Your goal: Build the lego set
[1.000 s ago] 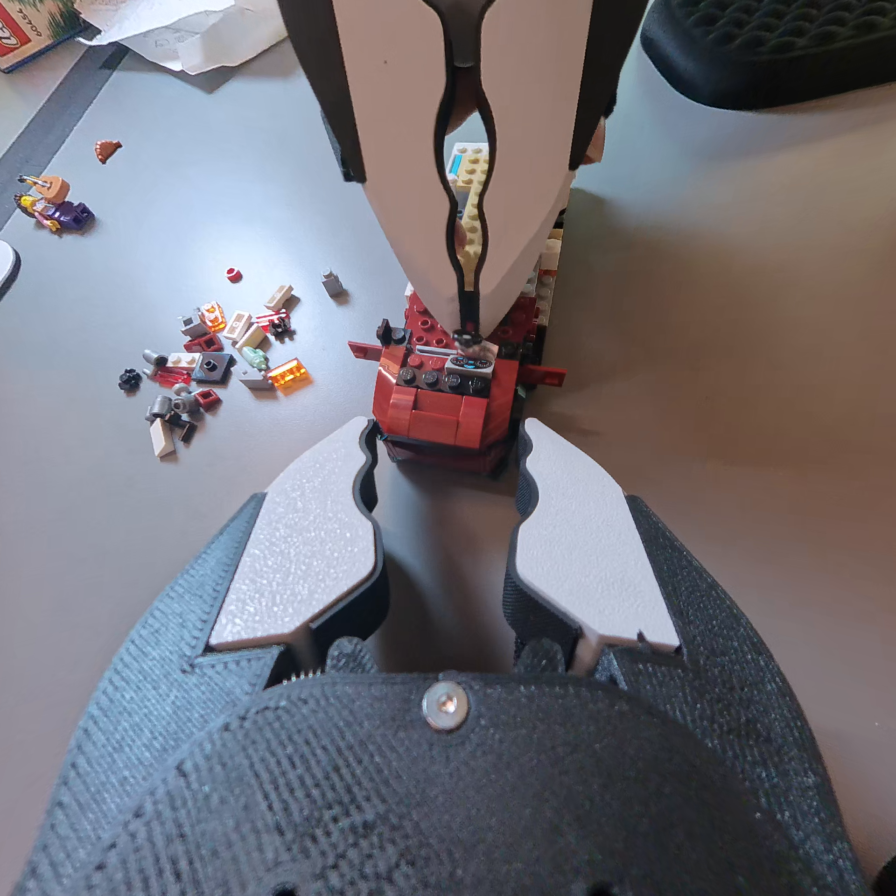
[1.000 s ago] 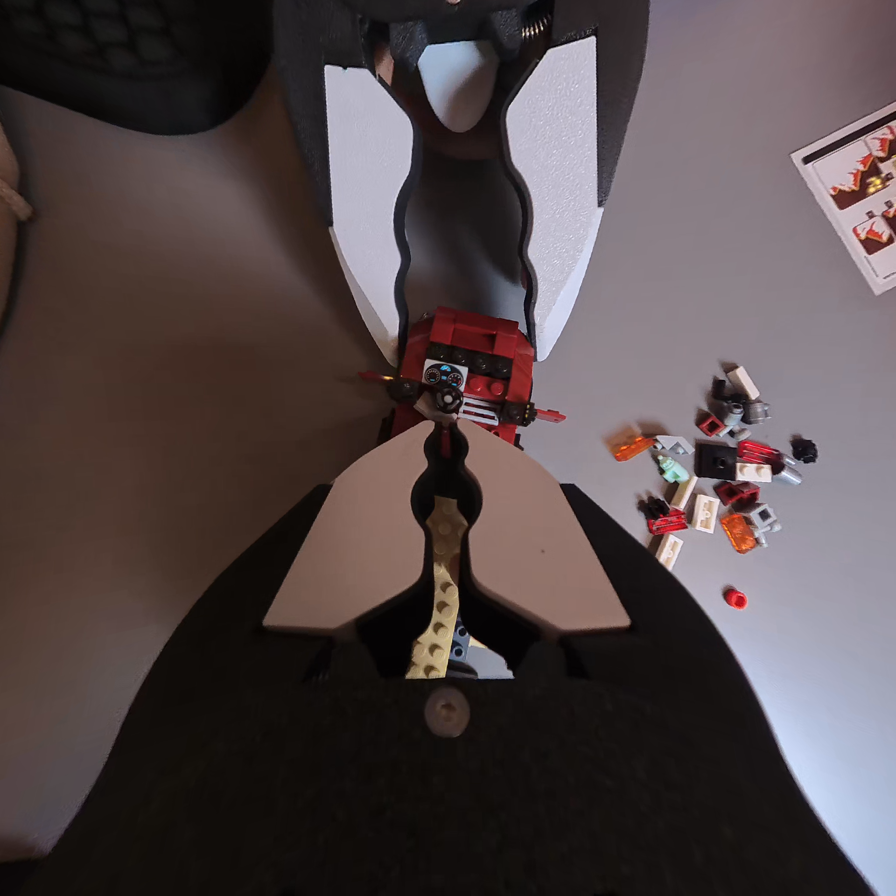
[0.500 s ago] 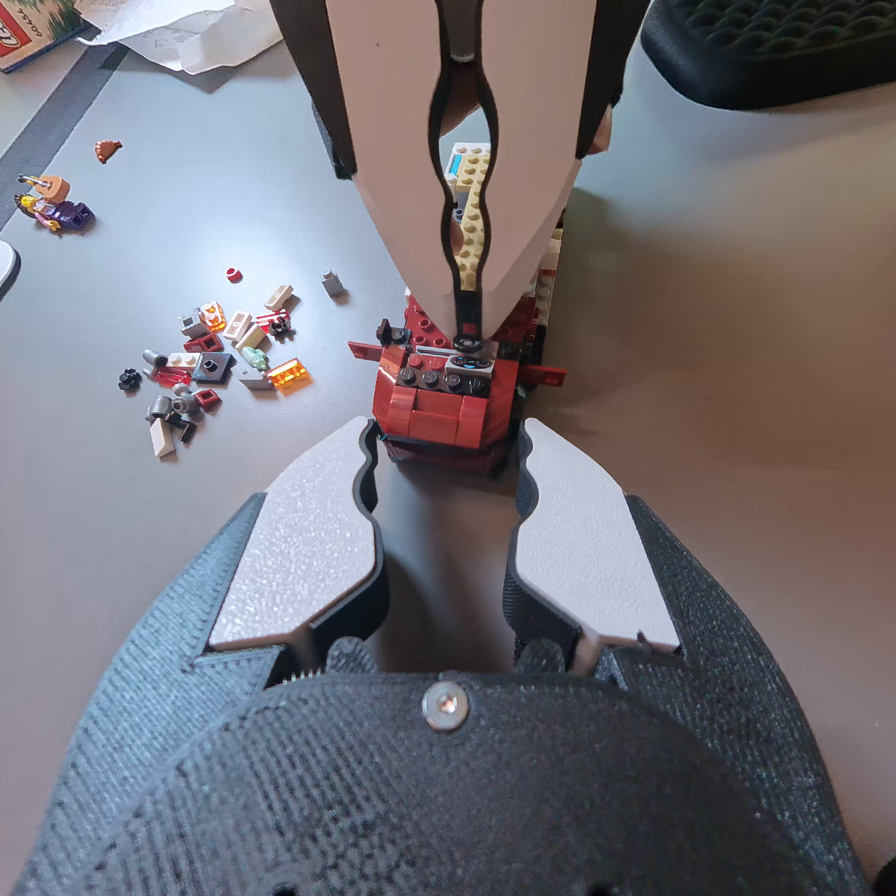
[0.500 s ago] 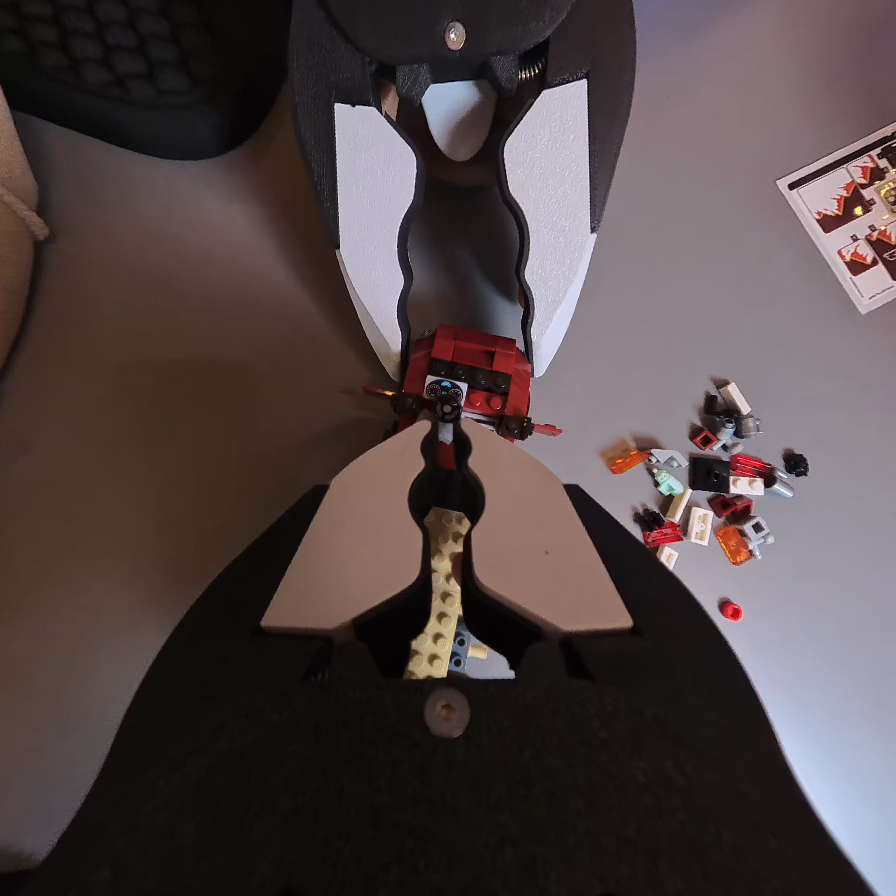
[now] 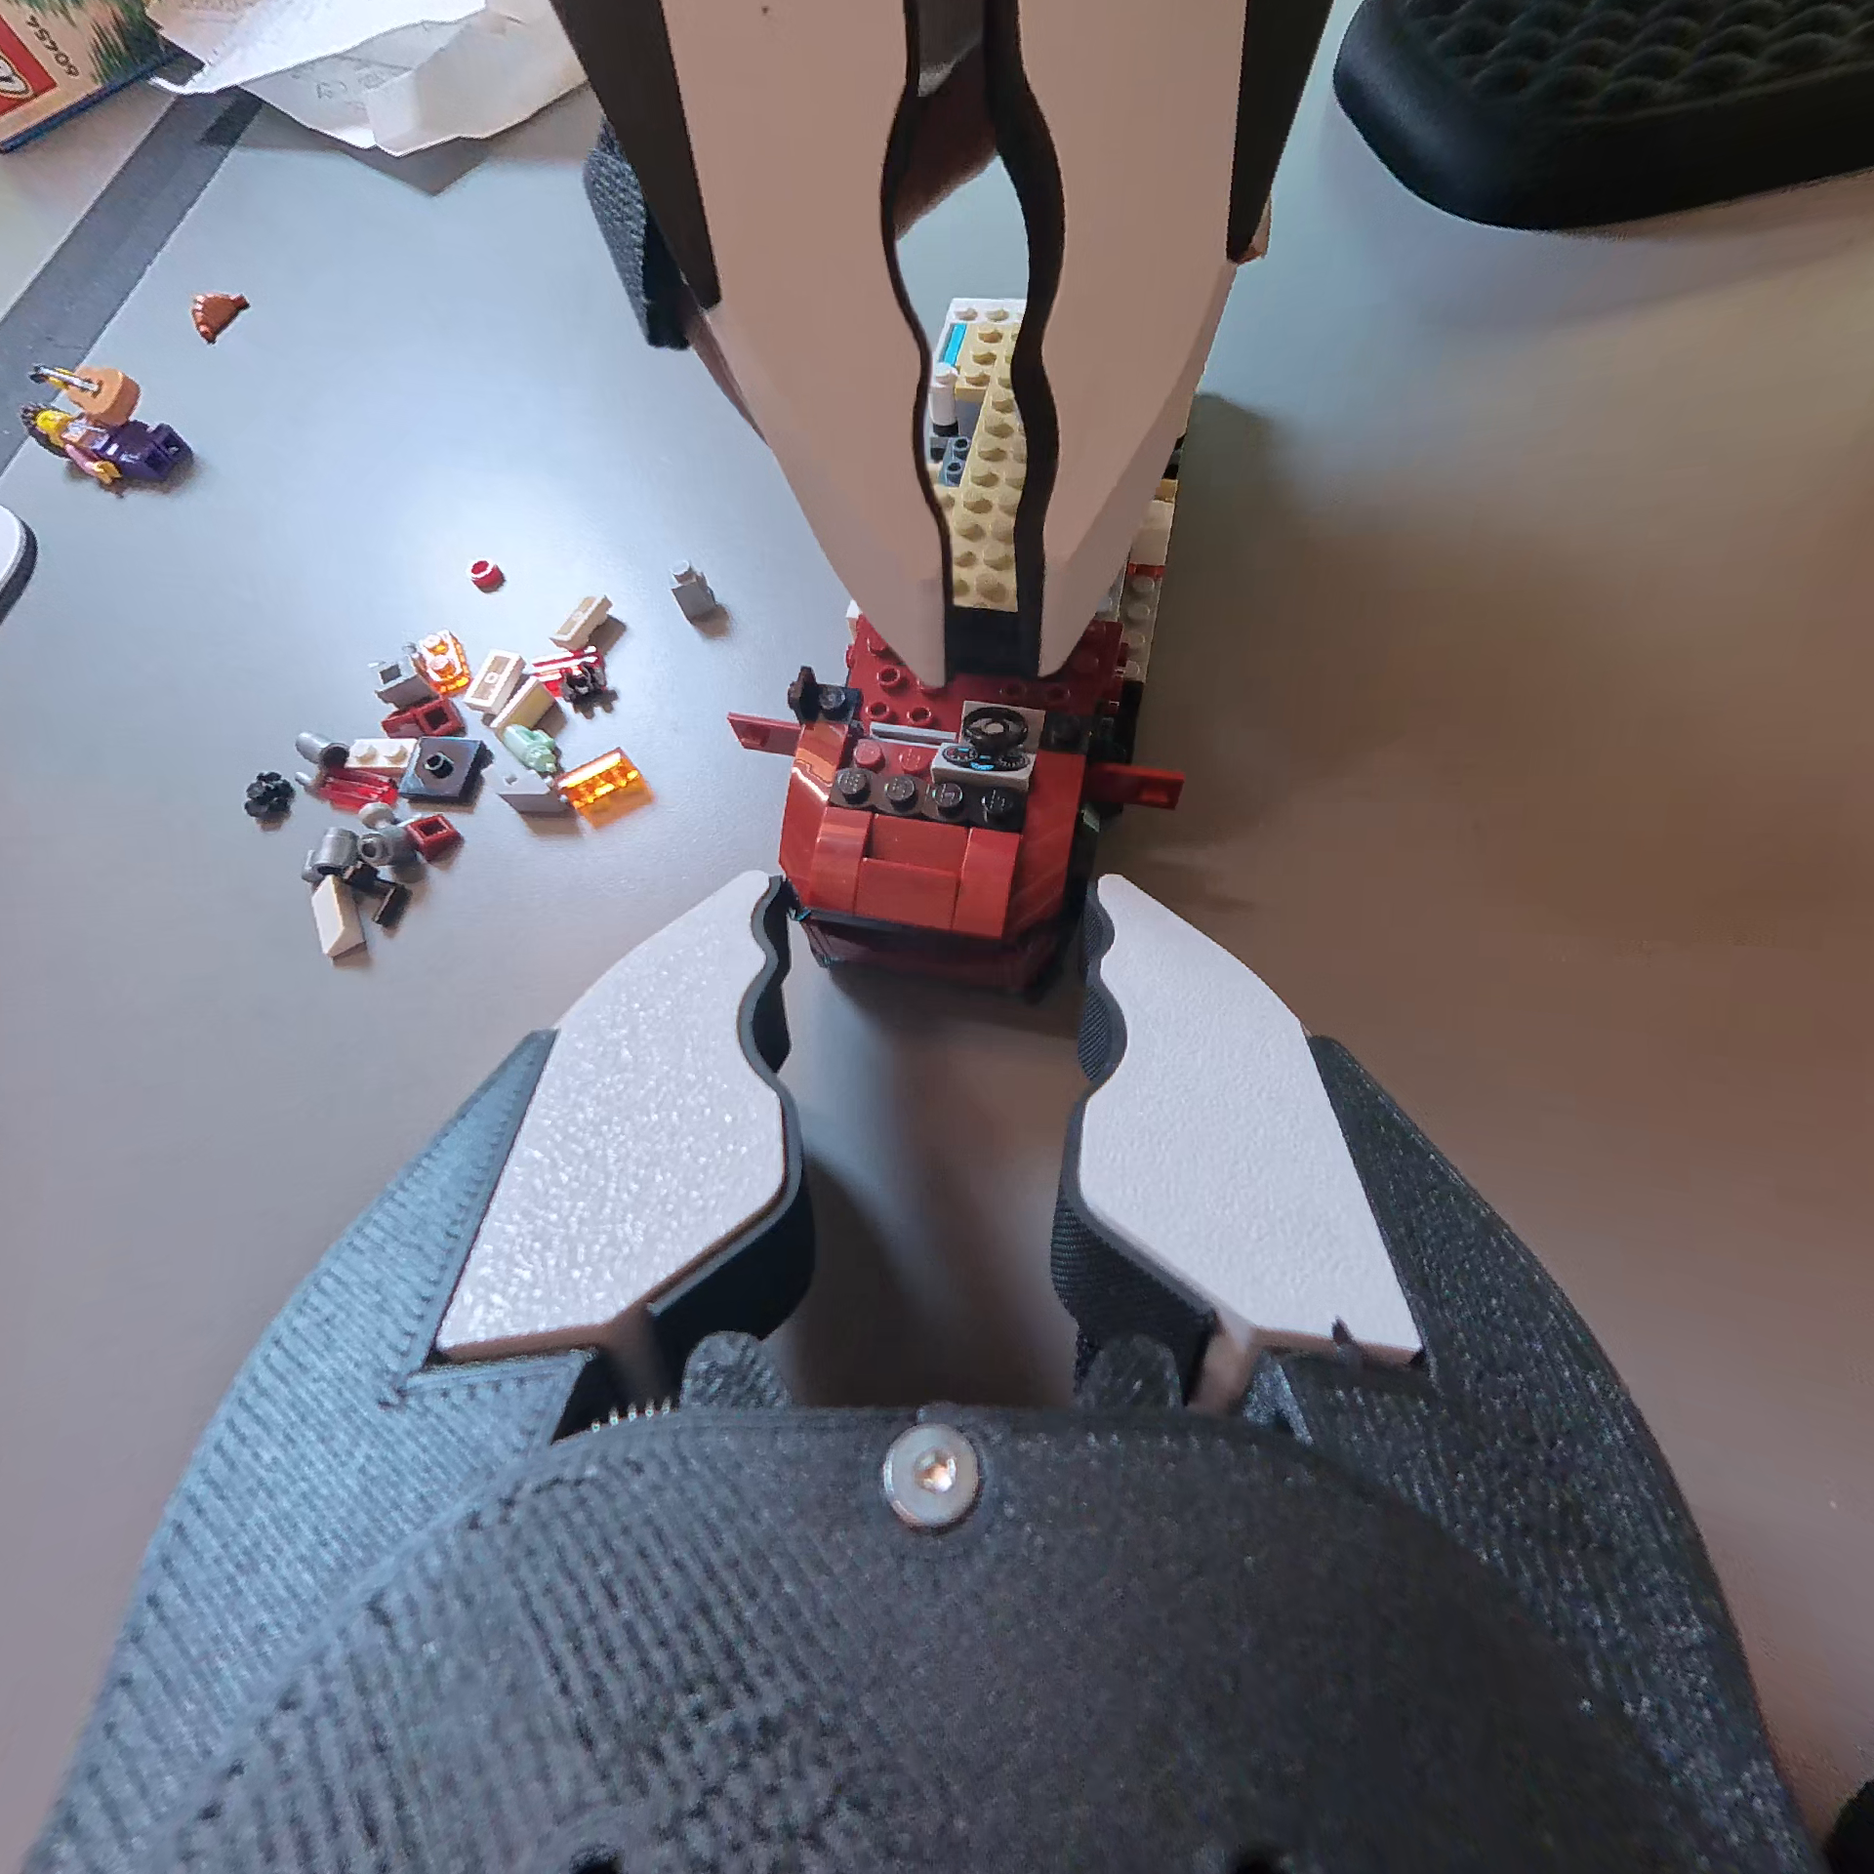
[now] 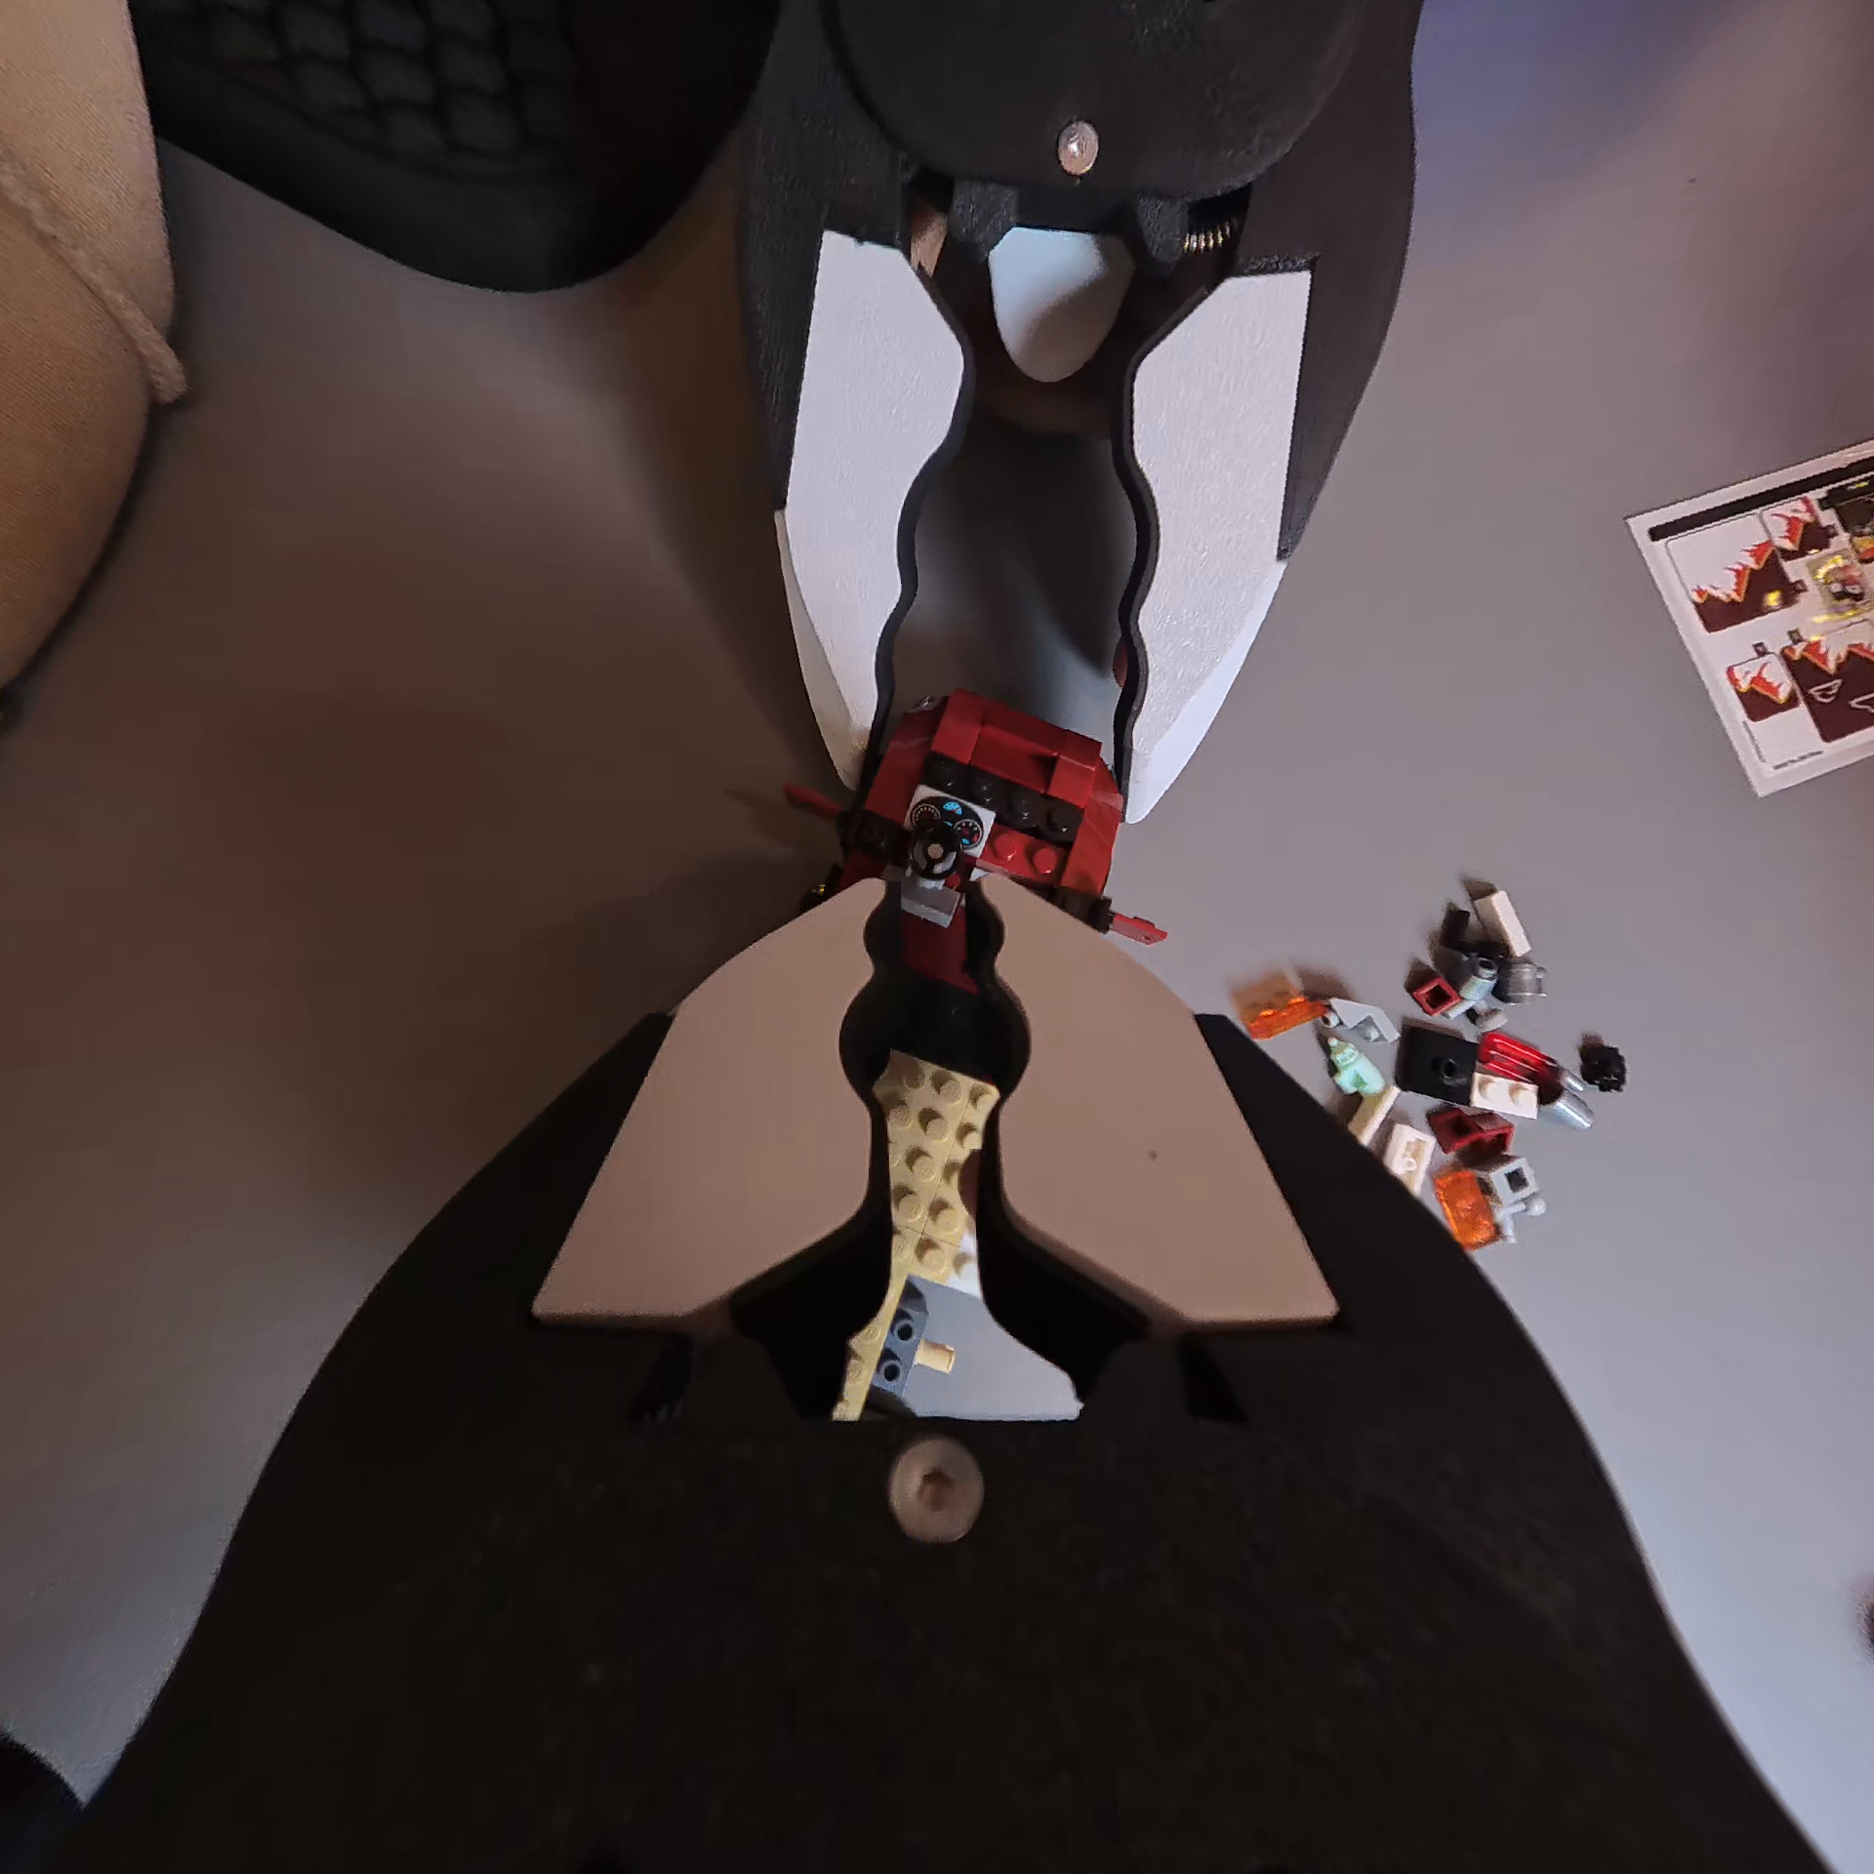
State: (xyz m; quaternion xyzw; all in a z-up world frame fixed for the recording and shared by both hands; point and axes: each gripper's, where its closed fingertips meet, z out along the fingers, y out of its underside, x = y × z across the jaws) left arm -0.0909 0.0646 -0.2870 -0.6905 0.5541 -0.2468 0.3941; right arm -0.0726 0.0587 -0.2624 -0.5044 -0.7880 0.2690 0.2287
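Your left gripper (image 5: 928,913) is clamped on the nose of the dark red brick car (image 5: 933,821), pads tight against both flanks. Your right gripper (image 6: 928,897) hangs just parted over the tiny black steering wheel (image 6: 933,857), gripping nothing. 1 sideways nudge there could pop the wheel loose or snap the thin red side fins — the car sits on the grey table (image 5: 1521,811).

Dark red brick vehicle (image 5: 918,852) with black studs, tan plate (image 5: 989,507) behind. Loose bricks (image 5: 446,750) seen in orange, white, grey, black. Table (image 5: 1470,913) plain grey.
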